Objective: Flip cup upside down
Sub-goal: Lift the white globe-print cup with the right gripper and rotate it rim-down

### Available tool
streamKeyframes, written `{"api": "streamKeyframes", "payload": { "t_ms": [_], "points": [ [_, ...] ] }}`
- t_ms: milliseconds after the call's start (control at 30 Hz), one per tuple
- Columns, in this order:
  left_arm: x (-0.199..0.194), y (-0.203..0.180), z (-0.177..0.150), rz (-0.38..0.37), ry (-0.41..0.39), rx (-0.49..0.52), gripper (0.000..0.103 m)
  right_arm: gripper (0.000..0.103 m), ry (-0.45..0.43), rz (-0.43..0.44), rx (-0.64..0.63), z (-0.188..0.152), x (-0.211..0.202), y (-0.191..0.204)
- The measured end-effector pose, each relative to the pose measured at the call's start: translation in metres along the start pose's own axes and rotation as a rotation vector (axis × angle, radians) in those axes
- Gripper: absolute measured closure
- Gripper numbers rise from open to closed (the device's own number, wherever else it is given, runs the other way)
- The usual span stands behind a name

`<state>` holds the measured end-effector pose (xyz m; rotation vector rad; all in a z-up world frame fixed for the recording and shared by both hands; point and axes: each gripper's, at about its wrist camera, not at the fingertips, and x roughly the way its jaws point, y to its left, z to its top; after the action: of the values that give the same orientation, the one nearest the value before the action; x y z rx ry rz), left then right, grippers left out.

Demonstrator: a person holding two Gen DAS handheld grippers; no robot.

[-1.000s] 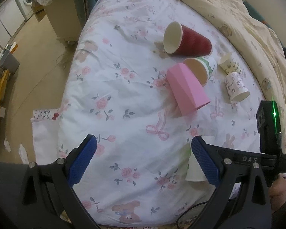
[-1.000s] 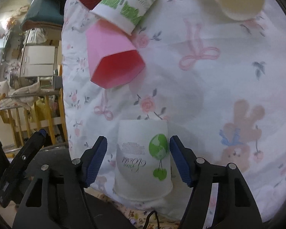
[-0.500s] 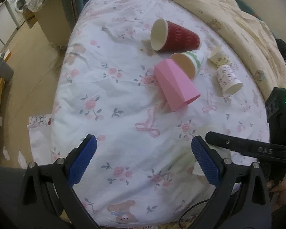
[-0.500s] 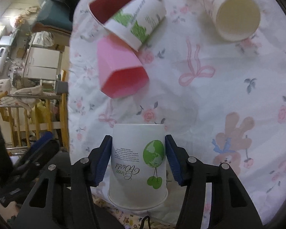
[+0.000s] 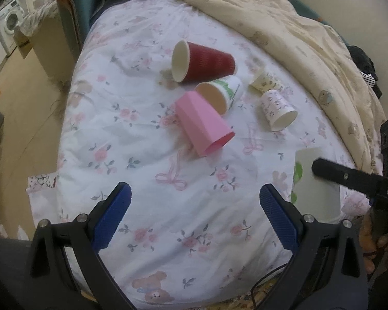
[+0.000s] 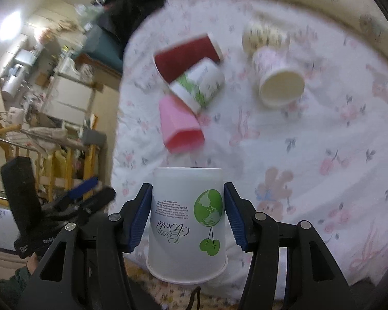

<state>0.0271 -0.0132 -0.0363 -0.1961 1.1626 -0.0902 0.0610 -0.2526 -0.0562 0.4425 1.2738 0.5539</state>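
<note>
Right claw [image 6: 187,215] clamped on a white paper cup [image 6: 186,222] with a green globe print, blue pads pressed flat against both its sides. Cup upside down in that view: rim toward the camera, closed base pointing away, lettering inverted. Looks lifted clear of the floral bedsheet [image 6: 310,142], though hard to be sure from this angle. Same cup [image 5: 315,180] showing up at the right edge of the left wrist view, with a black finger of the other claw across it. Left claw [image 5: 195,206] spread wide, nothing between the blue pads, hanging over the near part of the sheet. Further up the bed, a cluster of cups all lying on their sides: dark red ribbed cup [image 5: 203,60] with its mouth facing left, a white one with green print [image 5: 219,93] just below it and touching, a pink faceted cup [image 5: 203,125] butted against that one's mouth, plus two small patterned cups off to the right, a yellowish one [image 5: 265,81] and a pinkish one [image 5: 278,109]. Beige blanket [image 5: 284,25] bunched along the far and right side of the bed. Washing machine [image 5: 9,23] way off in the top left corner.
</note>
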Motion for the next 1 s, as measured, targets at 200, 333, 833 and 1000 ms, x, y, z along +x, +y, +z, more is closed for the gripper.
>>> {"api": "streamKeyframes", "payload": {
  "t_ms": [200,333,833,1000],
  "points": [
    [0.001,-0.019,-0.008,-0.063,0.007,0.073,0.005,0.045,-0.128,0.019,0.014,0.001,-0.006,-0.009],
    [-0.002,-0.039,-0.016,-0.165,0.034,0.148,0.005,0.045,-0.123,0.036,0.003,0.004,-0.002,-0.006],
    [0.01,-0.044,-0.023,-0.158,0.08,0.163,0.005,0.045,-0.092,0.041,-0.125,-0.006,0.001,0.019],
    [0.011,-0.041,-0.024,-0.152,0.083,0.161,0.005,0.045,-0.099,0.031,-0.153,-0.011,-0.005,0.021]
  ]
}}
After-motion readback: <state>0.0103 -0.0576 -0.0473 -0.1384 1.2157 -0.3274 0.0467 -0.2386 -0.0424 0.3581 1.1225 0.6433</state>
